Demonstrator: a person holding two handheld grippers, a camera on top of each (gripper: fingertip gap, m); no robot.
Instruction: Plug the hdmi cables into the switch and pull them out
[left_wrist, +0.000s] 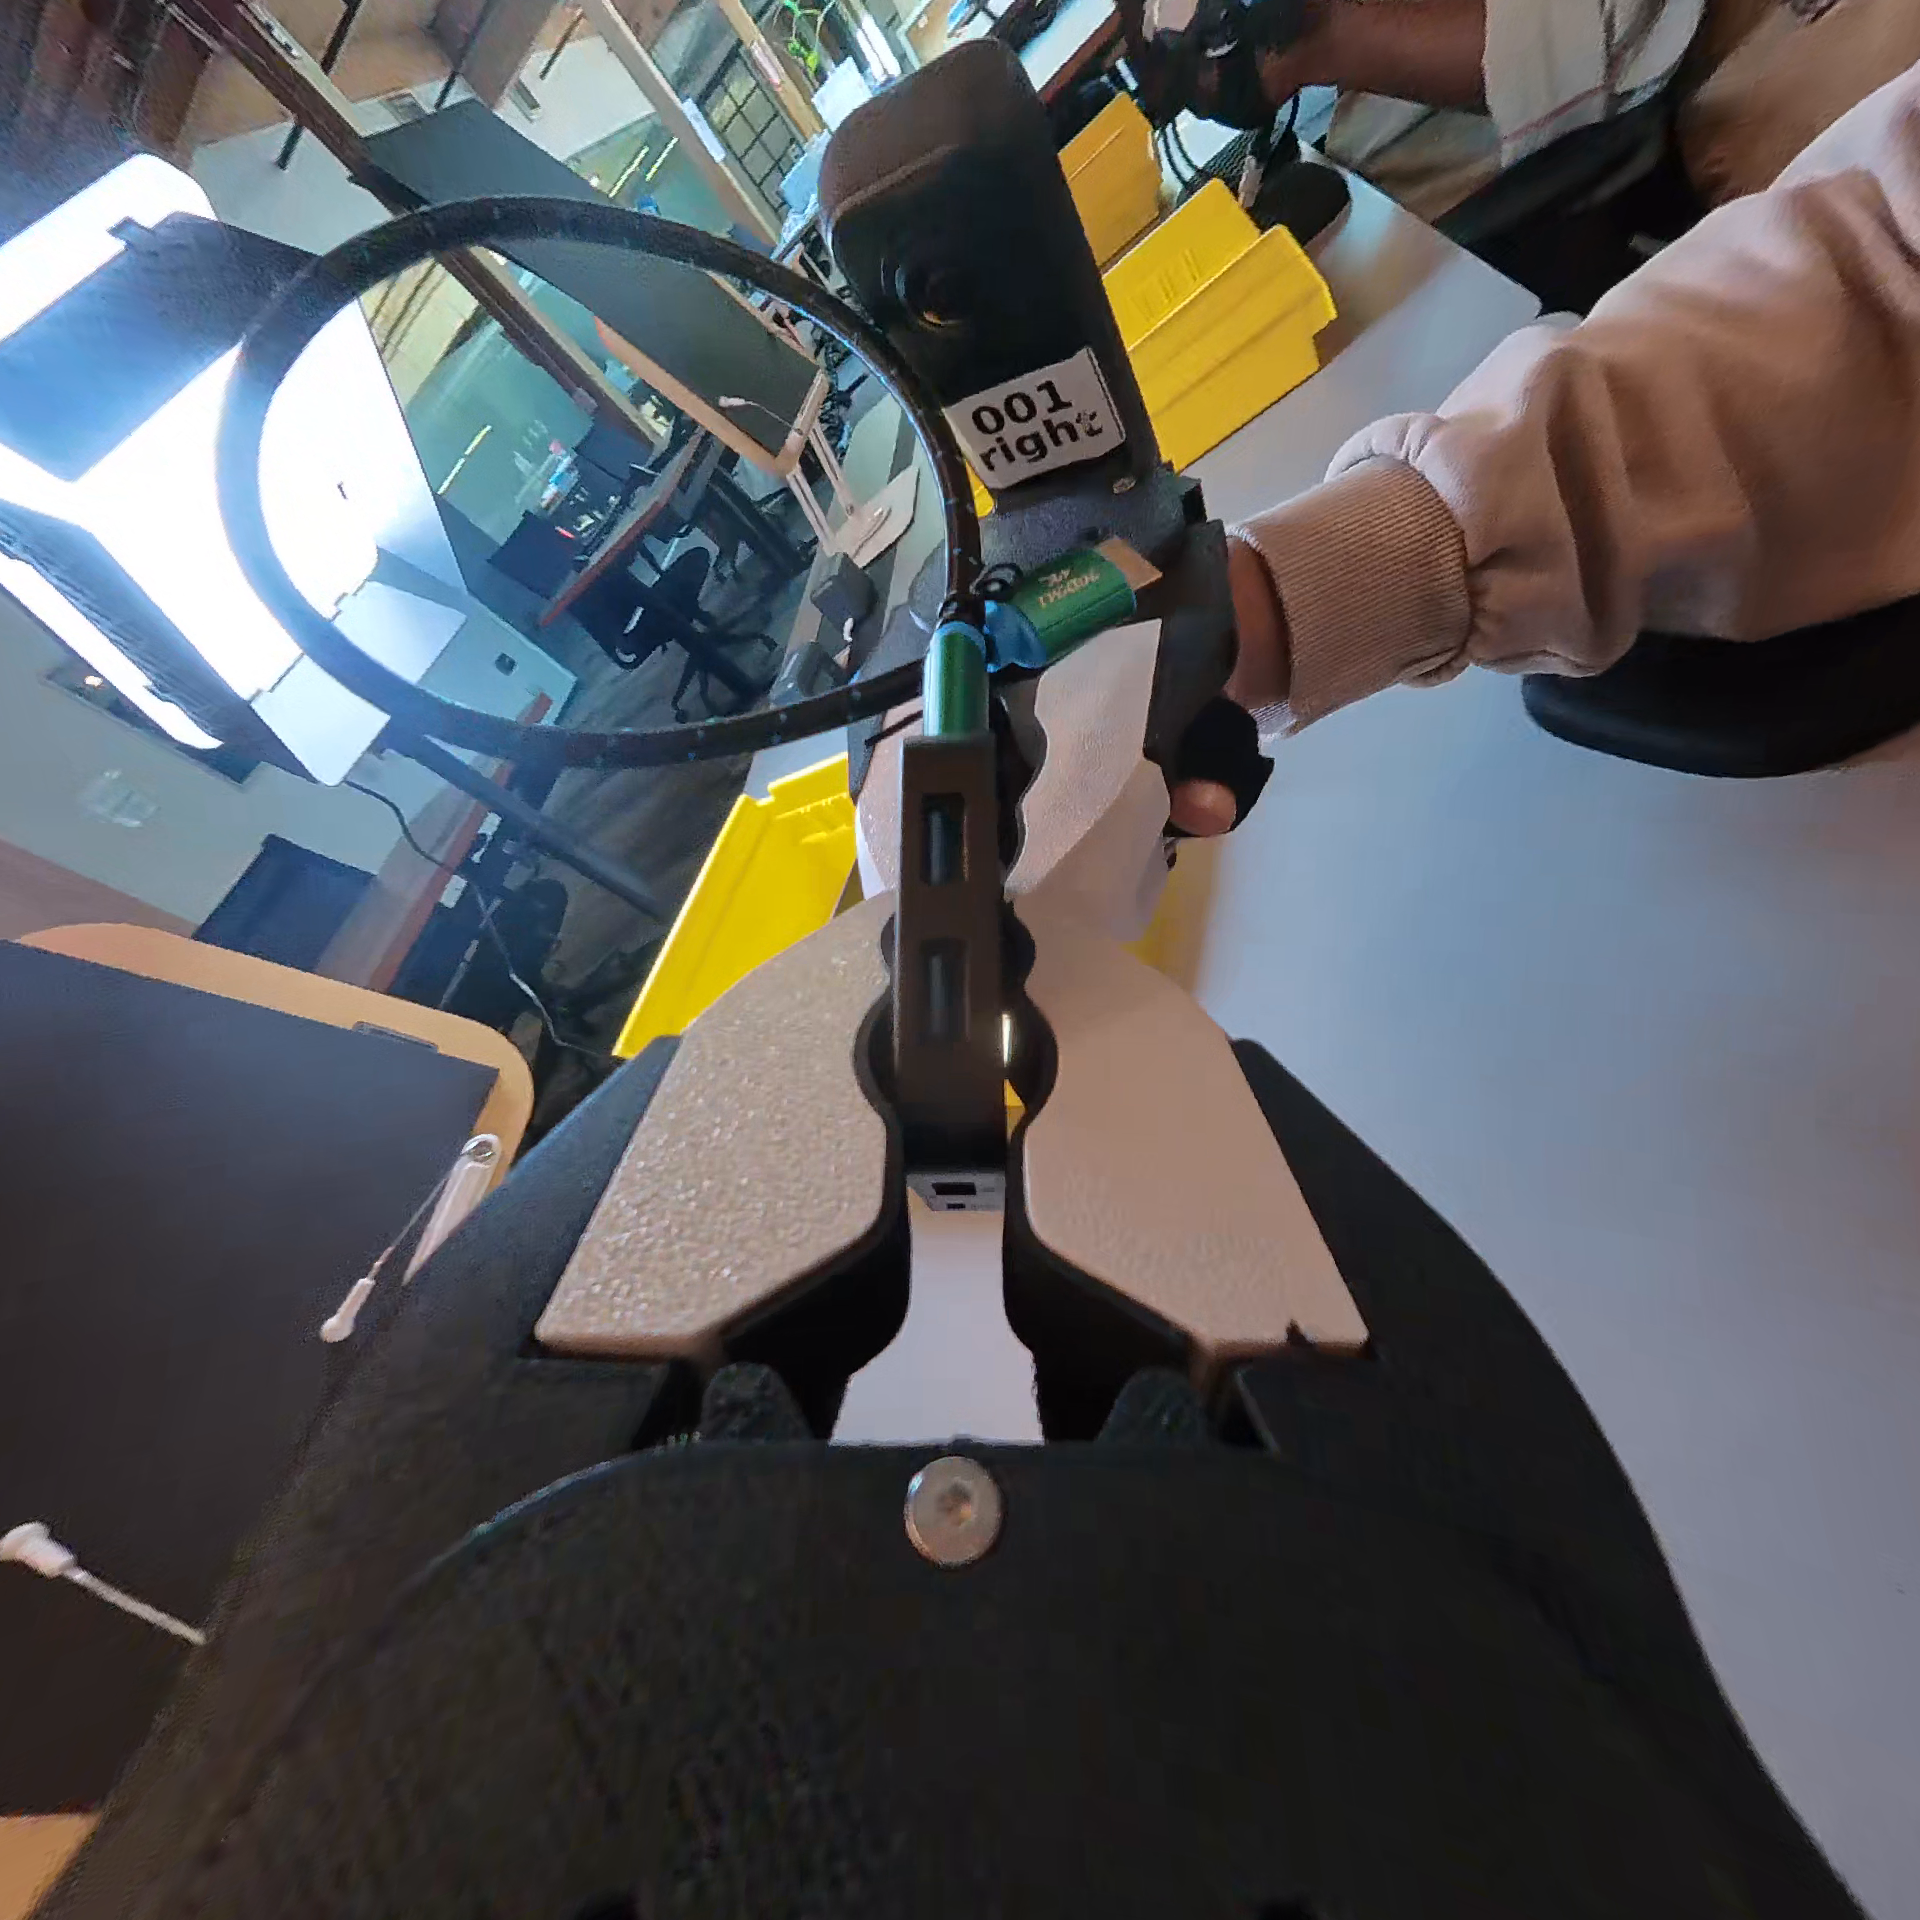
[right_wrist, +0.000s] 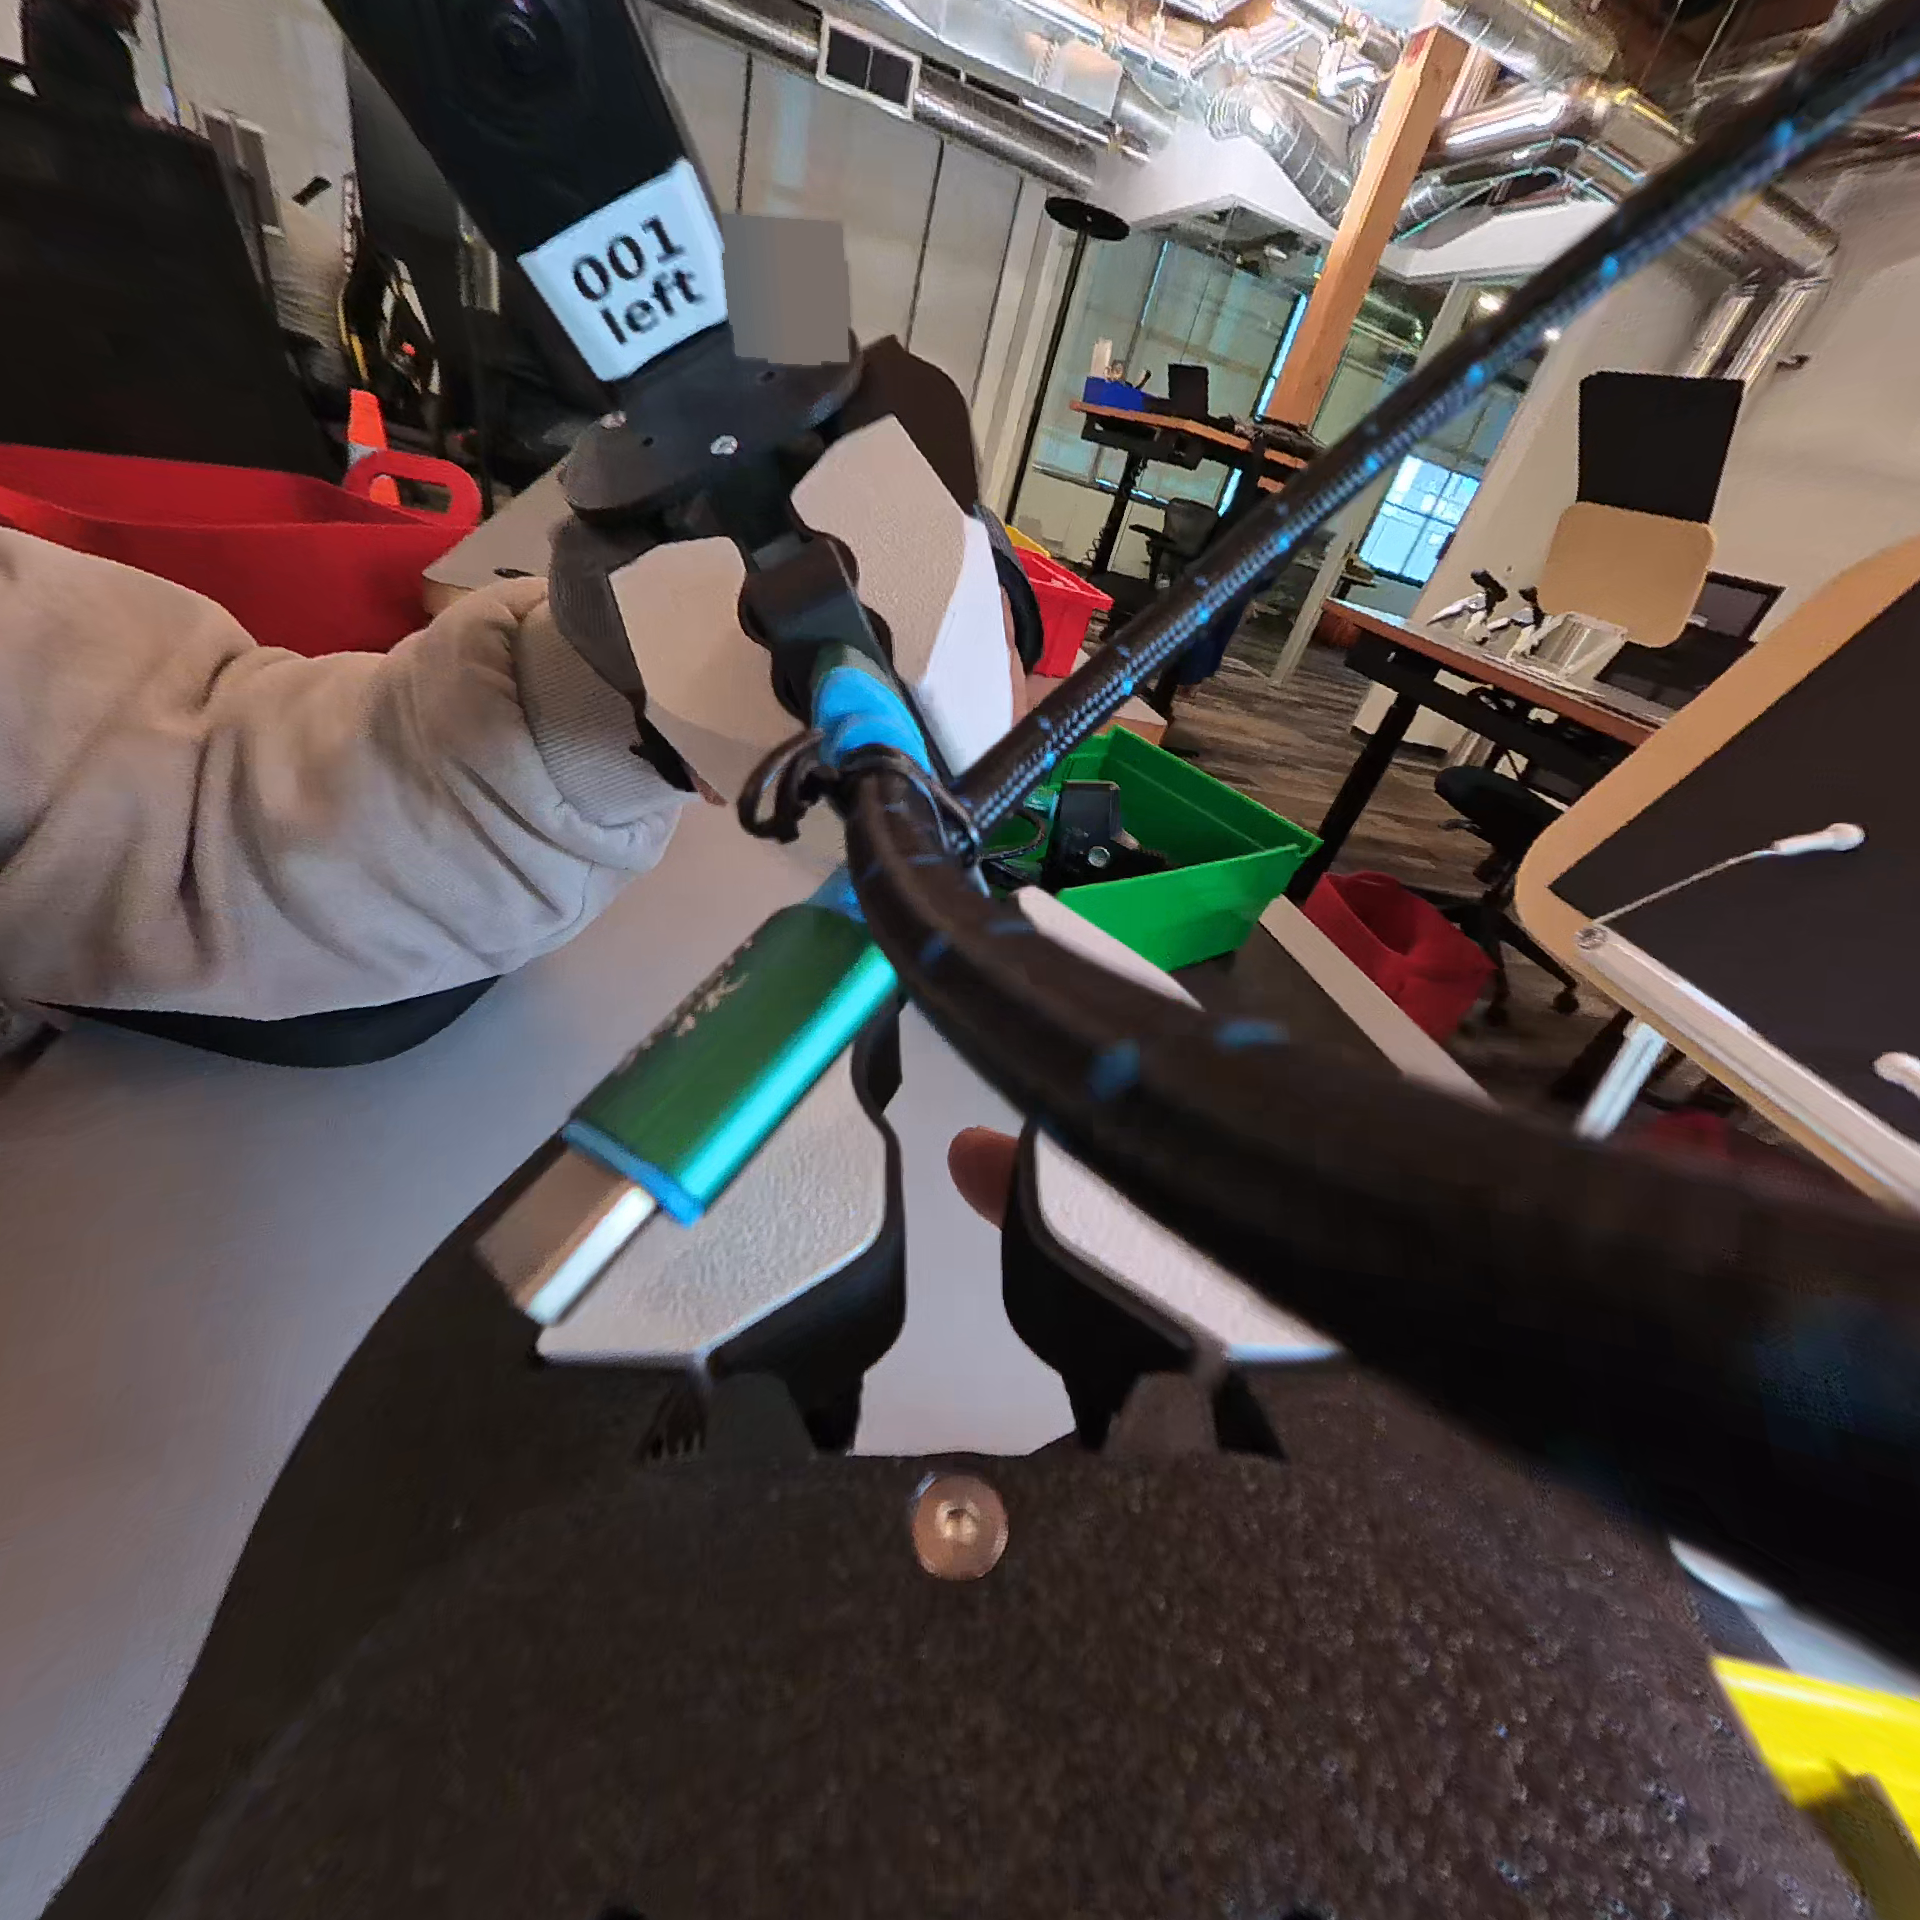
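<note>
My left gripper (left_wrist: 951, 935) is shut on a black HDMI switch (left_wrist: 948, 997) and holds it up off the grey table (left_wrist: 1558, 1039). A green HDMI plug (left_wrist: 954, 681) sits in the switch's far end. Its black braided cable (left_wrist: 231, 436) loops round to a second green plug (left_wrist: 1070, 603), which is free. In the right wrist view this free plug (right_wrist: 727, 1060) lies across one finger of my right gripper (right_wrist: 956, 966), bare metal tip toward the camera. The cable (right_wrist: 1247, 1101) crosses the jaws, which stand narrowly apart with their tips hidden. The left gripper (right_wrist: 831, 623) shows beyond.
Yellow bins (left_wrist: 1195, 281) stand on the table behind, and another (left_wrist: 748, 914) lies below the switch. A green bin (right_wrist: 1174, 862) and a red bin (right_wrist: 208, 540) are farther off. A black panel with a wooden edge (left_wrist: 208, 1195) stands to the left. A person's sleeves (right_wrist: 260, 810) reach in. Left and right tips are no more than a few centimetres apart.
</note>
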